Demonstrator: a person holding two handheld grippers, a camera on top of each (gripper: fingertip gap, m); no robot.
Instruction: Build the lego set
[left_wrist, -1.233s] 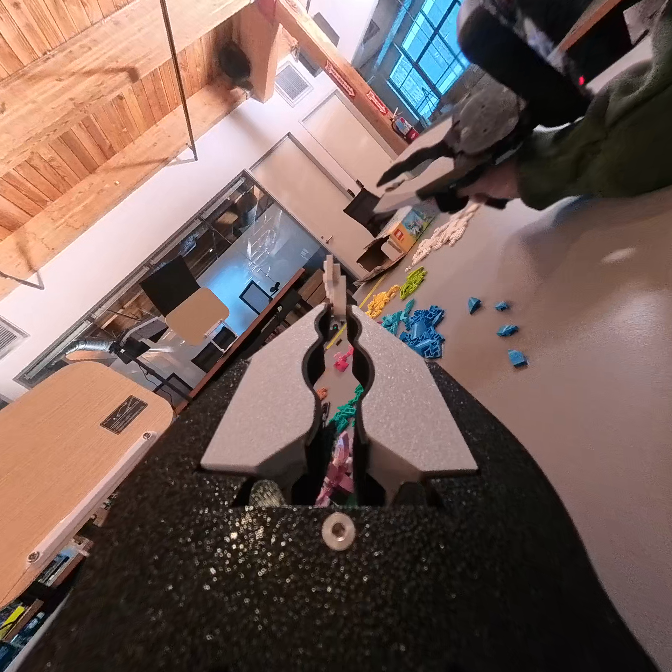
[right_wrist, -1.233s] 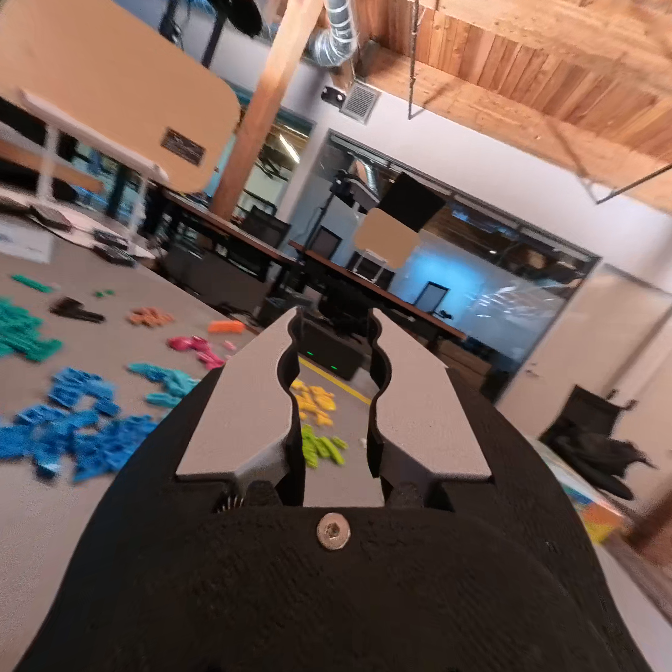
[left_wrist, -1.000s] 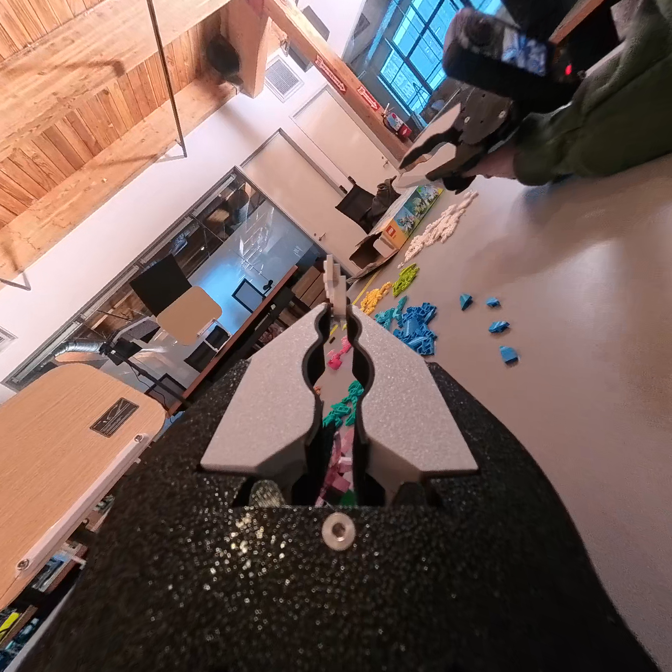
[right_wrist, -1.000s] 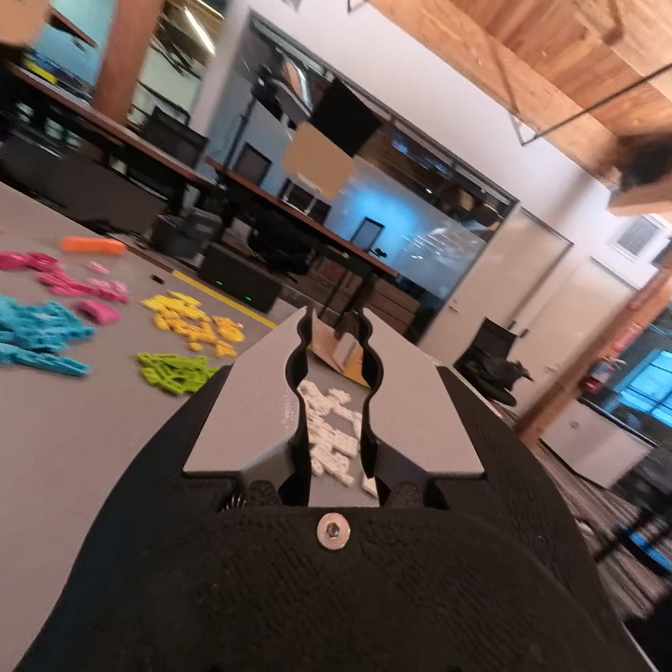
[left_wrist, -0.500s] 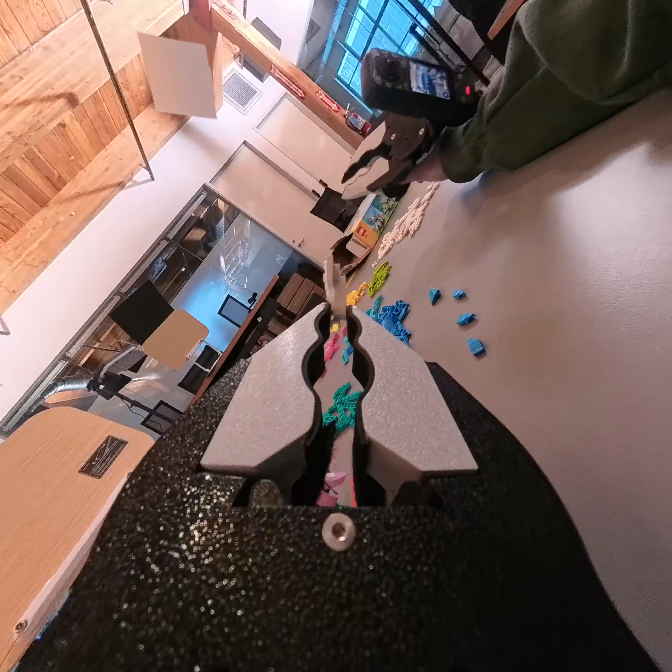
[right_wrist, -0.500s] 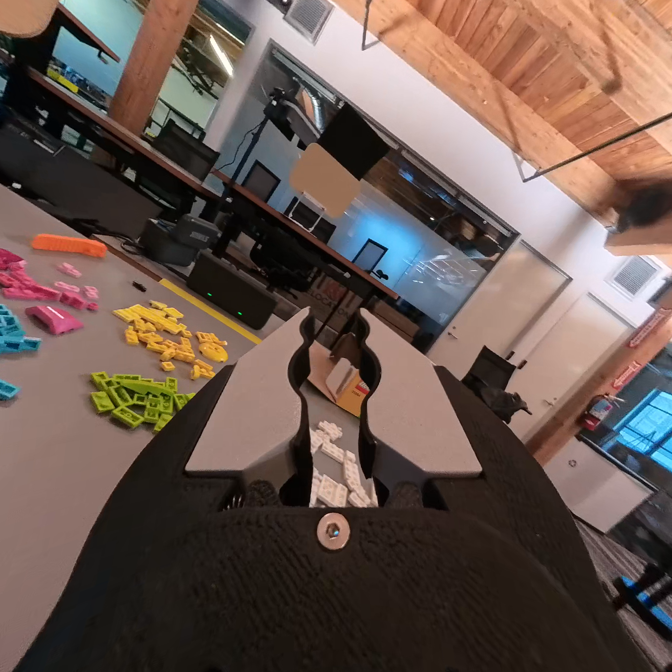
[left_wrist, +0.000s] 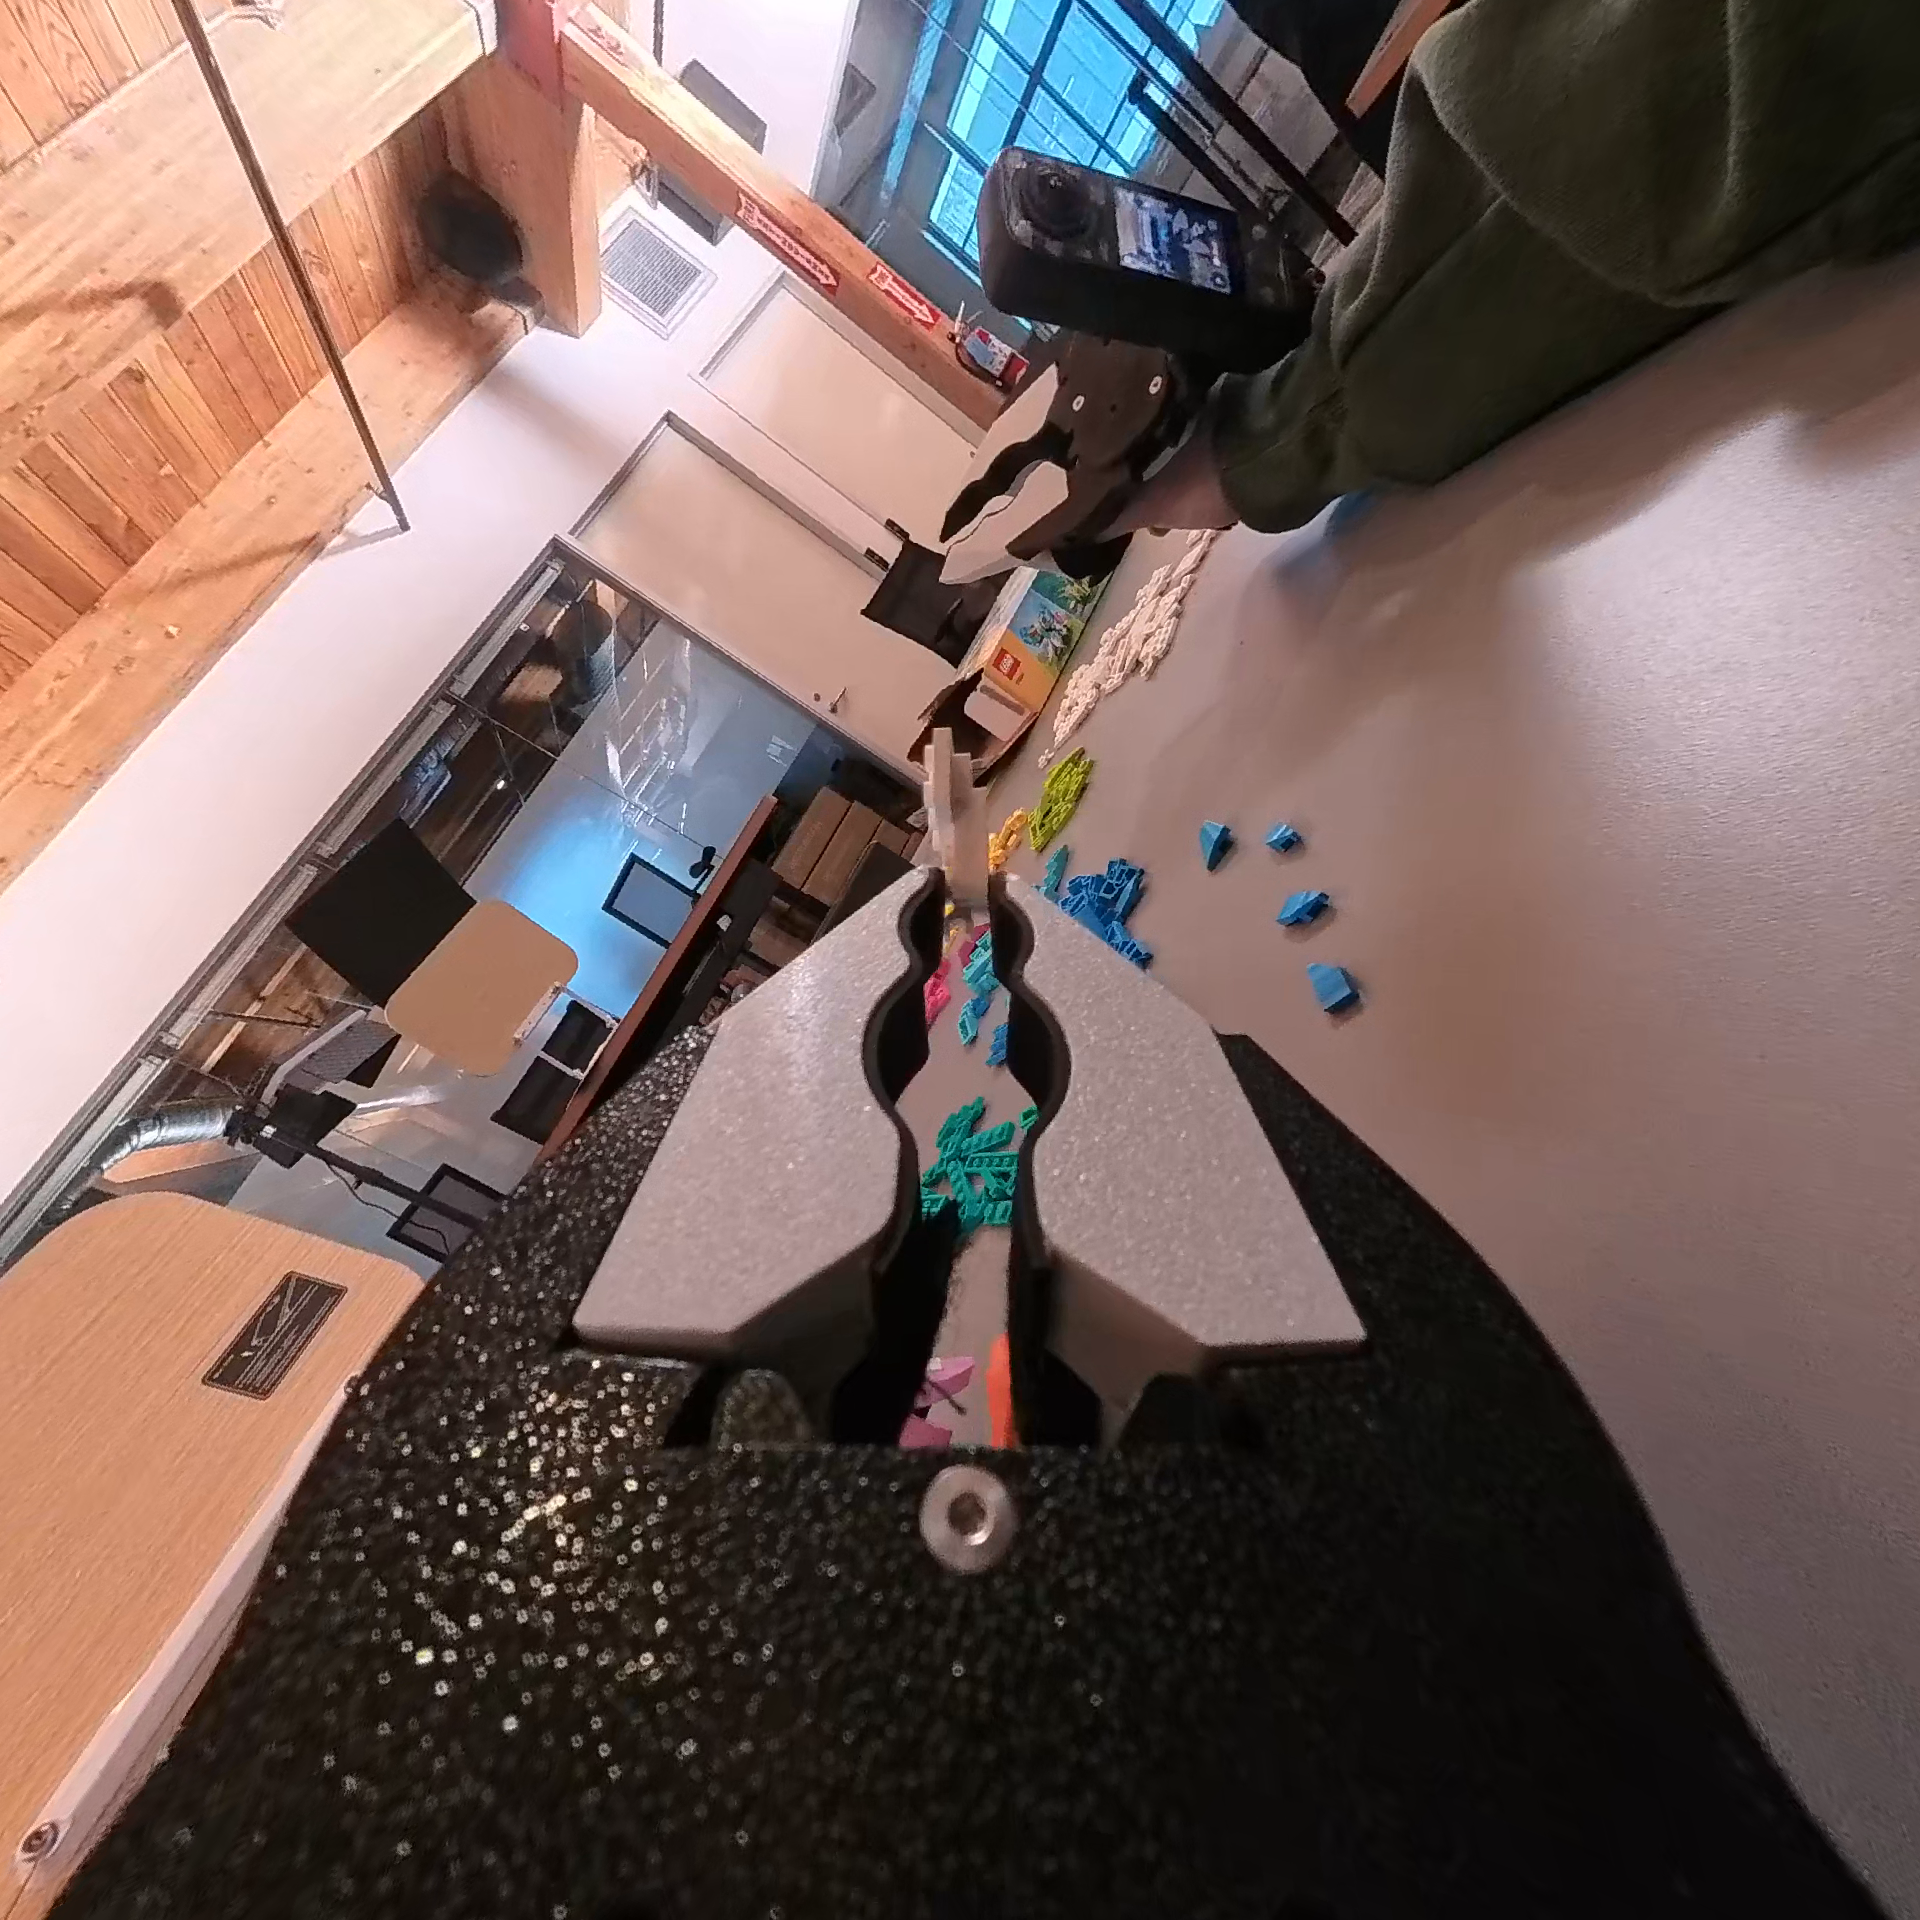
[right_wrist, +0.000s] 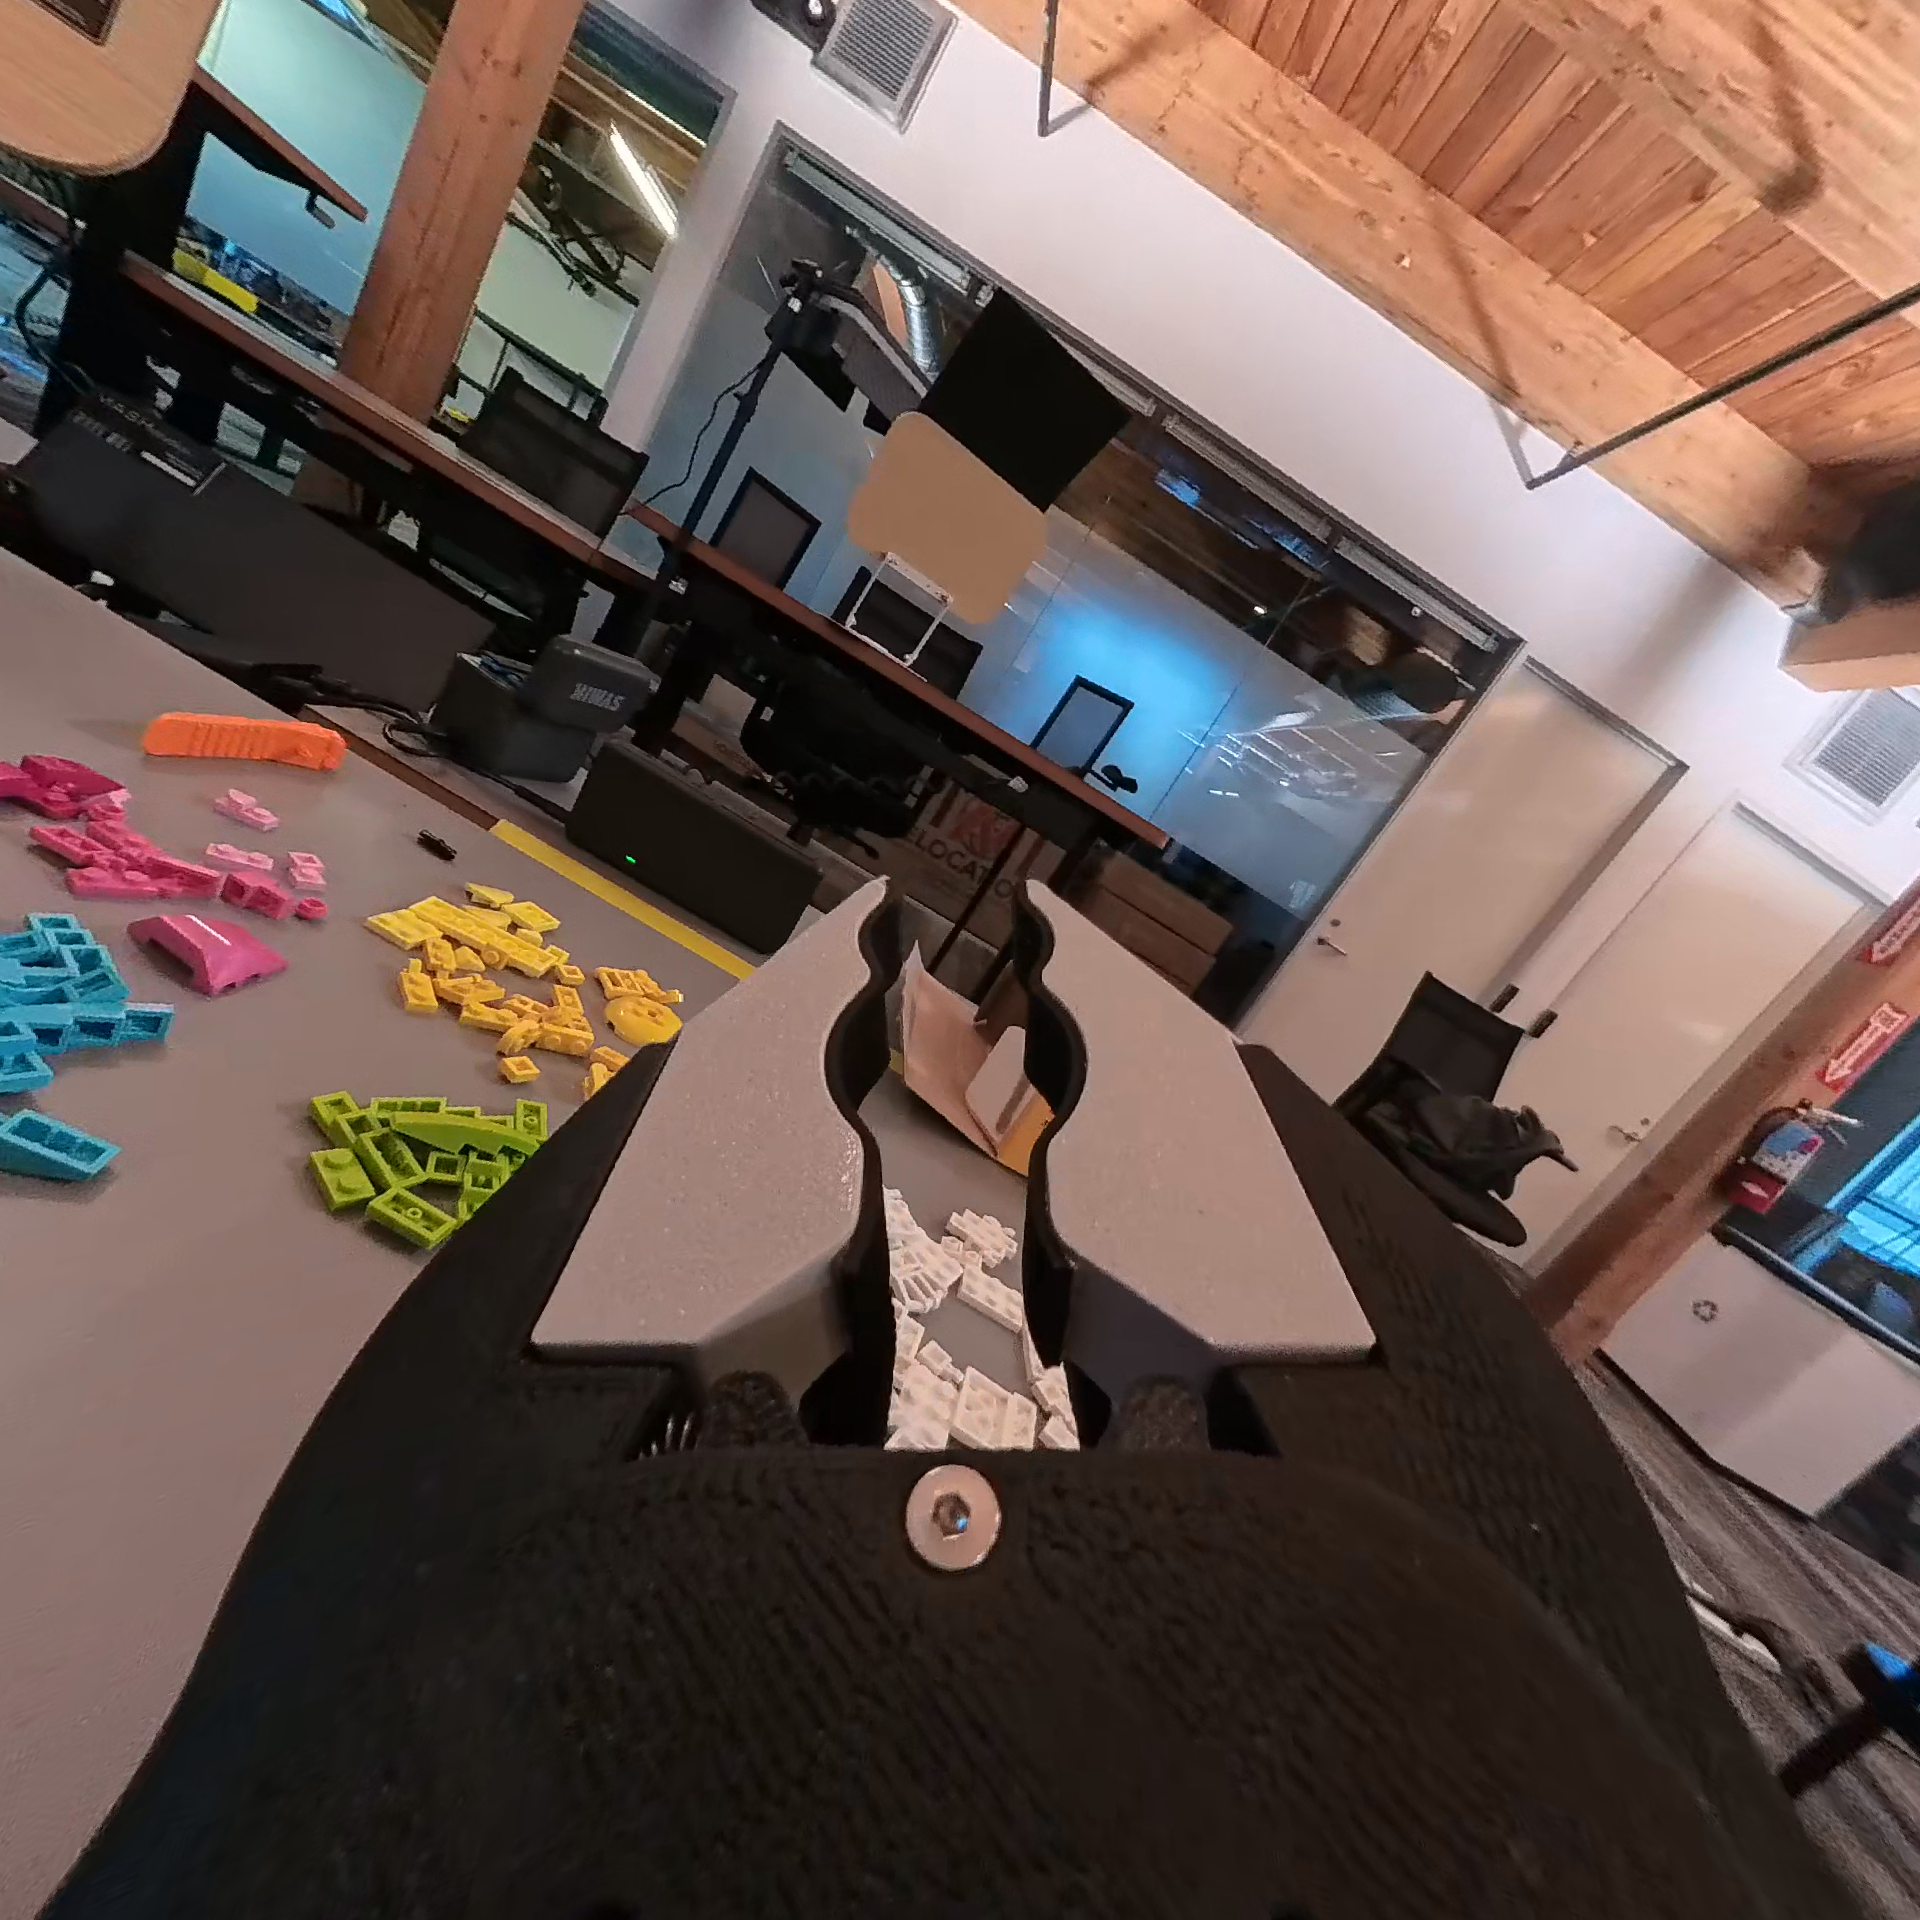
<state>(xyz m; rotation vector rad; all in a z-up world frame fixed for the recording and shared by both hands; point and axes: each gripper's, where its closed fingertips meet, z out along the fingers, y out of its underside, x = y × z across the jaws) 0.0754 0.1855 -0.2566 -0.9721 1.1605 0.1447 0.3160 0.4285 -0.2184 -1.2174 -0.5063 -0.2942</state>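
Observation:
My left gripper (left_wrist: 961, 883) is shut on a small white lego assembly (left_wrist: 948, 805) that sticks up past its tips, held above the grey table (left_wrist: 1558, 935). My right gripper (right_wrist: 956, 894) hovers low over the pile of white pieces (right_wrist: 956, 1320), its jaws a little apart with nothing between them. It also shows in the left wrist view (left_wrist: 997, 520), held by a green-sleeved arm (left_wrist: 1610, 260) above the white pile (left_wrist: 1132, 634). Sorted piles lie on the table: yellow (right_wrist: 509, 977), lime green (right_wrist: 416, 1153), blue (right_wrist: 52, 1018), pink (right_wrist: 135, 862), teal (left_wrist: 977, 1164).
The lego box (right_wrist: 977, 1081) lies opened beyond the white pile. An orange brick separator (right_wrist: 244, 738) lies at the table's far edge. Several loose blue slope pieces (left_wrist: 1299, 904) sit apart from the blue pile (left_wrist: 1107, 904). Desks and chairs stand beyond the table.
My right gripper has swung and settled over the white pile, its view now sharp. My left gripper still holds the white assembly and has turned a little; the right gripper looks nearer in its view.

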